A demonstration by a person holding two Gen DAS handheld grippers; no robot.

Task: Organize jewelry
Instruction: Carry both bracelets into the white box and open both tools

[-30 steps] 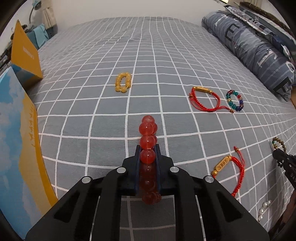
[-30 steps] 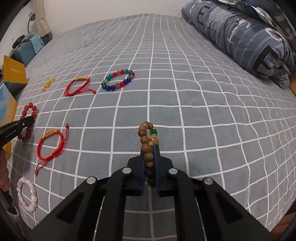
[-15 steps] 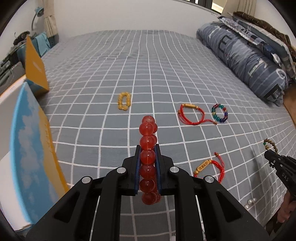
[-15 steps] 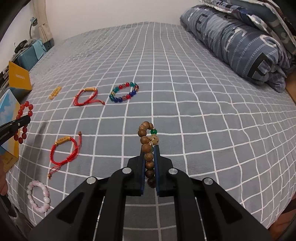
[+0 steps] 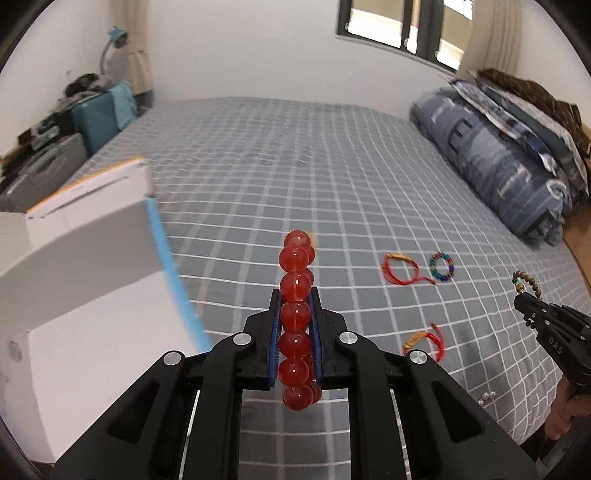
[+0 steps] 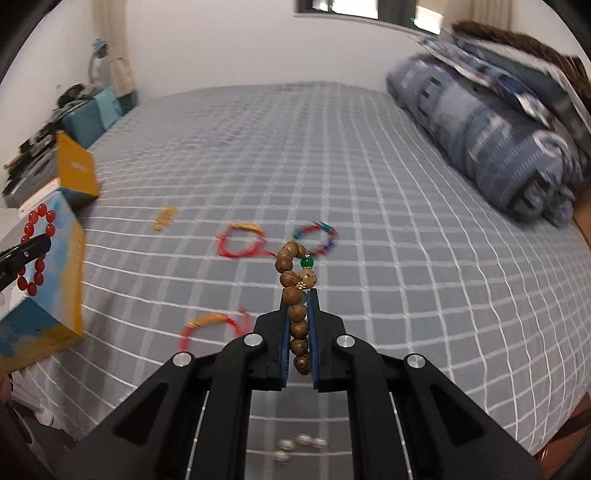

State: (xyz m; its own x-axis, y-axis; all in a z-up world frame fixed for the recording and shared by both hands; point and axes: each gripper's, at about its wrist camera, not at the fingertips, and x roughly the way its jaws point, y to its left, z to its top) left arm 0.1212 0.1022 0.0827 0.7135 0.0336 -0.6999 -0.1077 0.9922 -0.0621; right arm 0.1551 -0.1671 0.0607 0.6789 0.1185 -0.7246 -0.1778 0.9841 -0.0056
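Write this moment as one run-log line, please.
left gripper: shut on red bead bracelet | right gripper: shut on wooden bead bracelet | both above bed

Seven bracelets [image 6: 240, 242] — two red-cord, five beaded; two boxes [image 6: 75, 168]; two claws [image 6: 298, 332].

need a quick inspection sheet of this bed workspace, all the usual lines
surface: grey checked bedspread, flat.
job's things: red bead bracelet and wooden bead bracelet held up; lying loose are two red cord bracelets, a multicoloured bead bracelet, a yellow bracelet and a pale bead bracelet.
clutter: open box at left.
grippers: left tongs shut on the red beads; right tongs shut on the wooden beads.
cables: nothing seen.
surroundings: folded blue quilt, window, desk lamp.
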